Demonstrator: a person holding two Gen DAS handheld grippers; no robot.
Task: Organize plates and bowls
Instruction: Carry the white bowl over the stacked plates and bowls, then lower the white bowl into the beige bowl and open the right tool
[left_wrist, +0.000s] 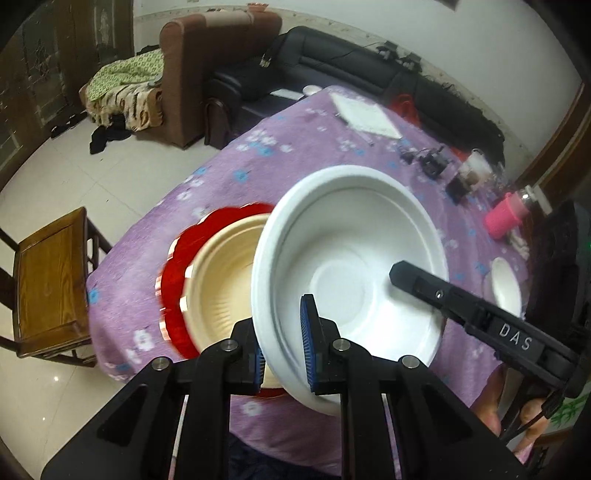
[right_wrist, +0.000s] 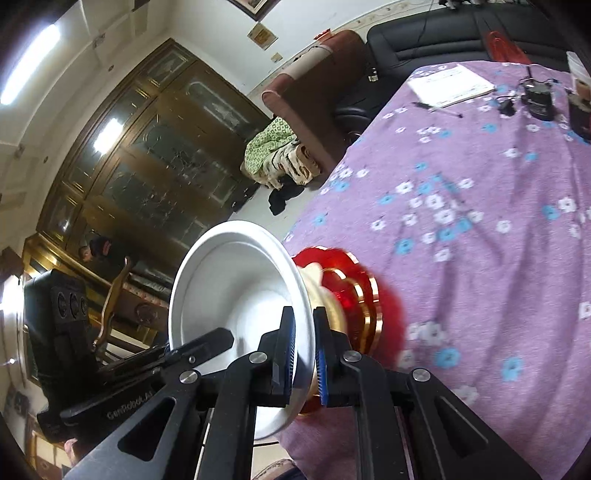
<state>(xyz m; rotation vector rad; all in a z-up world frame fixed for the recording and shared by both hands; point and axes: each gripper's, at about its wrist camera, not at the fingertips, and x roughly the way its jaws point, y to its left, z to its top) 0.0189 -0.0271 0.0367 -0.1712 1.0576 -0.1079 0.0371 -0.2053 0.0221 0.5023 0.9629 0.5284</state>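
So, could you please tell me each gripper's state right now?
Left gripper: shut on the white bowl rim.
Right gripper: shut on the same bowl's rim.

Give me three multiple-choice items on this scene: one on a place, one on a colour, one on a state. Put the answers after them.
1. Where does the beige bowl sit?
A. in the red plate
B. on the wooden chair
C. on the black sofa

2. What colour is the bowl held by both grippers?
A. red
B. white
C. pink

3. How do the left gripper's jaws stand?
A. wide open above the bowl
B. shut on the white bowl's rim
C. shut on a cup

Answers: 1 A, the red plate's scalloped edge shows around the beige bowl. 2 B, the bowl is plain white in both wrist views. 3 B, the blue pads pinch the rim, as the right gripper's do on the opposite side.
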